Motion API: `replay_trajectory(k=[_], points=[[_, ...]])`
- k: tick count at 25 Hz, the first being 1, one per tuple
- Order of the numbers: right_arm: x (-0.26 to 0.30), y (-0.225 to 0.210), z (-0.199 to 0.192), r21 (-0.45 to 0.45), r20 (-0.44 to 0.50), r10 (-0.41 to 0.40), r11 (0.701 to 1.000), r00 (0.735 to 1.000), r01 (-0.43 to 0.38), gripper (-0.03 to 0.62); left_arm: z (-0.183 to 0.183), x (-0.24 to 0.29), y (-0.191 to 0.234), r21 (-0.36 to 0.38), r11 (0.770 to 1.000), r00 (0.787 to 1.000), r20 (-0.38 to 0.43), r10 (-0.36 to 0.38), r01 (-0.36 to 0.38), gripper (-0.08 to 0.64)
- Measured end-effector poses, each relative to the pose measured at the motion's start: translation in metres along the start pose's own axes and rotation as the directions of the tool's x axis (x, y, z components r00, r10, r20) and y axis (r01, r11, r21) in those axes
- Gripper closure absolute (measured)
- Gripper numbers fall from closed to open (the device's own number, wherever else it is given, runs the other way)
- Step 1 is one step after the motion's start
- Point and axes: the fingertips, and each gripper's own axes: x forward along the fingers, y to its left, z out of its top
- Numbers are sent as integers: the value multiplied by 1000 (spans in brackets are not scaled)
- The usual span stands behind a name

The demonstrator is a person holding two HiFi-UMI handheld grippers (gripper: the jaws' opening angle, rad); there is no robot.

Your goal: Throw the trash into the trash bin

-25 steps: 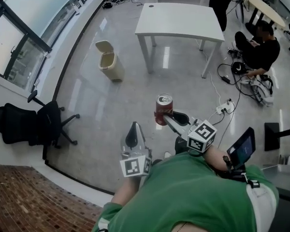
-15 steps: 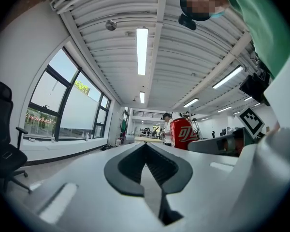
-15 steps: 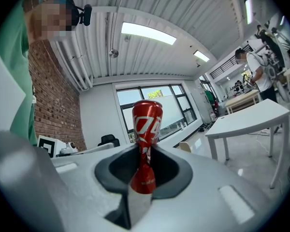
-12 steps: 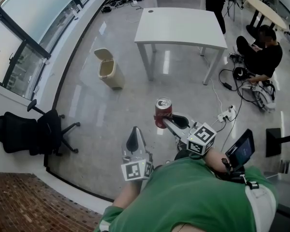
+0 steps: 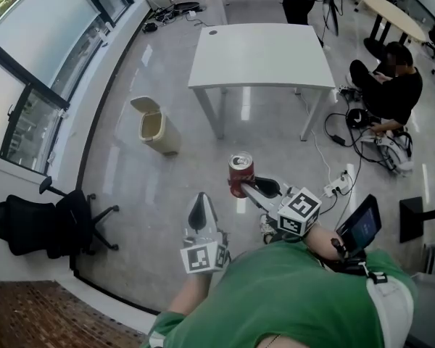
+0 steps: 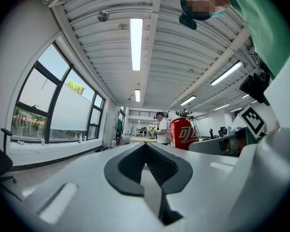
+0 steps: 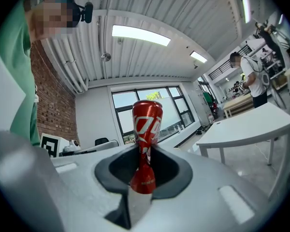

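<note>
Head view: the right gripper [image 5: 248, 187] is held out ahead of the person's chest, jaws clamped on a red can [image 5: 240, 174] that stands upright above the floor. It is carried high and level, probably so that nothing spills on the way. The bin [image 5: 151, 125], lid up, stands on the floor ahead and to the left, well apart from the can, so the drop is not yet due. The left gripper [image 5: 198, 210] is tucked lower and nearer the body, pointing forward, out of the way.

Left gripper view: its jaws are together with nothing between them. The can shows off to the right.

Right gripper view: the jaws pinch the can low on its body and the wall is dented in at the grip. That looks a firm hold for a light, thin thing.
</note>
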Motion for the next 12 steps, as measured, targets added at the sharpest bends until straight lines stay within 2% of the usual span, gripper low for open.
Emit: replay_trajectory(k=[9,12], points=[[-2,-70,14,-60,-13,21,998,1000,-22,525,-14,69,-27,19,999,999,18,30,-31,554],[2,-83,16,-51,-14,32,998,999,-33,525,-17,78,-30,23,999,999,7,49,-49,554]])
